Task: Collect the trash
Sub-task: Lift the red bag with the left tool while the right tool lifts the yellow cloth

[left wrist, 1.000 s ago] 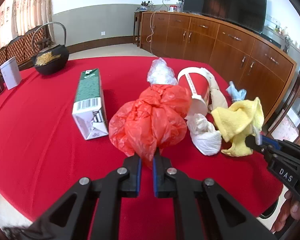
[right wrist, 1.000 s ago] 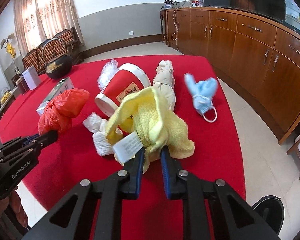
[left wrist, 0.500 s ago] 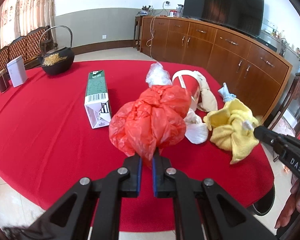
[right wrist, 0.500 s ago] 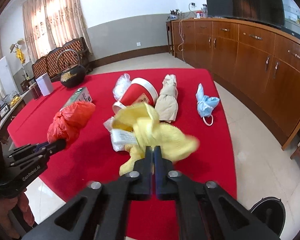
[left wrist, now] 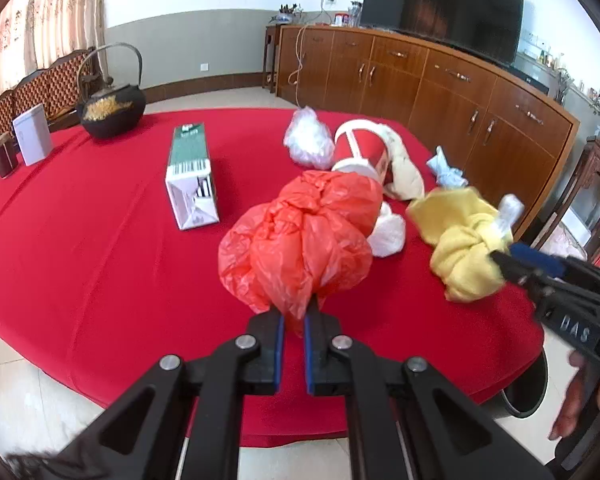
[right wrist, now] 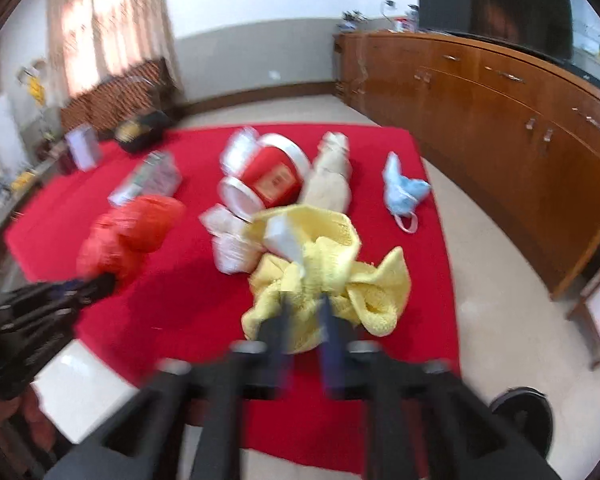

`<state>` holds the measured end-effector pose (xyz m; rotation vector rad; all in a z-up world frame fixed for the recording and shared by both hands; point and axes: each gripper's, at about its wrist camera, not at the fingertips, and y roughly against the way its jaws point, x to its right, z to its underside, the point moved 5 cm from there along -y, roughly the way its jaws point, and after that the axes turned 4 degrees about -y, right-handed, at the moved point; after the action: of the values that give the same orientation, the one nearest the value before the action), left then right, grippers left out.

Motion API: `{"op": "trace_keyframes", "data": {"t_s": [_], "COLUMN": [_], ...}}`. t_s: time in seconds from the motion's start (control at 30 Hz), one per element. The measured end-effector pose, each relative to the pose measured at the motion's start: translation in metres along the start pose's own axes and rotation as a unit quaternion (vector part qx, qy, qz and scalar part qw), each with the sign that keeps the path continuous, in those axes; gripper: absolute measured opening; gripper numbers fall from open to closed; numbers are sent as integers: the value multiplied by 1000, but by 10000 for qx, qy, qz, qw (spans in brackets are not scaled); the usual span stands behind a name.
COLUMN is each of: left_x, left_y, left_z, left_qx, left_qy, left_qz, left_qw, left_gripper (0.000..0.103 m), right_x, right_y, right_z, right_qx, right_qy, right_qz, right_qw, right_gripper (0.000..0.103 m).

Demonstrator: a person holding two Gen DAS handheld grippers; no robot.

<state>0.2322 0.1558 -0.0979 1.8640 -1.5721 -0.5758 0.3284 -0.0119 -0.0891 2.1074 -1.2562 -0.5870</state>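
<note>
My left gripper [left wrist: 292, 316] is shut on the knot of a crumpled red plastic bag [left wrist: 300, 240], which hangs above the red tablecloth [left wrist: 80, 248] near its front edge. To the right, a yellow cloth [left wrist: 460, 248] with a white label sits at the tip of my right gripper [left wrist: 512, 260]. In the blurred right wrist view the right gripper [right wrist: 306, 308] has its jaws opening, standing apart with the yellow cloth [right wrist: 332, 256] loosely between them. The red bag [right wrist: 132, 232] and the left gripper [right wrist: 100, 280] show at the left there.
On the table lie a green and white carton [left wrist: 190, 172], a tipped red and white paper cup [left wrist: 360, 152], a clear crumpled bag [left wrist: 308, 140], a beige bundle [left wrist: 404, 168], a blue mask [left wrist: 446, 168] and white tissue [left wrist: 390, 232]. A black kettle [left wrist: 112, 108] stands far left. A dark bin [right wrist: 520, 412] sits on the floor right.
The right jaws, pressed together half a second ago, now stand apart around the yellow cloth. Both grippers have drawn back slightly from the table; the left keeps hold of the red bag.
</note>
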Motion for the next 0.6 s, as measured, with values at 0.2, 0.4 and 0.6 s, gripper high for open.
{"op": "trace_keyframes", "data": {"t_s": [0.2,0.4,0.6], "left_x": [-2,0,19], "left_y": [-8,-9,3], "left_z": [7,10,8], "left_qx": [-97,-130,-46], "left_qy": [40,44,-86], "left_qz": [-7,13,142], "left_qw": [9999,9999,9999], "left_gripper": [9,9,9], "right_x": [7,-3,3], "right_y": [-26,-24,4], "right_z": [0,-3,-1], "right_qx": [-121,-105,136], "right_qy": [-137,-171,-192], "right_qz": [126,-285,-232], "right_qw": [9998,9994,9995], "right_gripper": [96,34,34]}}
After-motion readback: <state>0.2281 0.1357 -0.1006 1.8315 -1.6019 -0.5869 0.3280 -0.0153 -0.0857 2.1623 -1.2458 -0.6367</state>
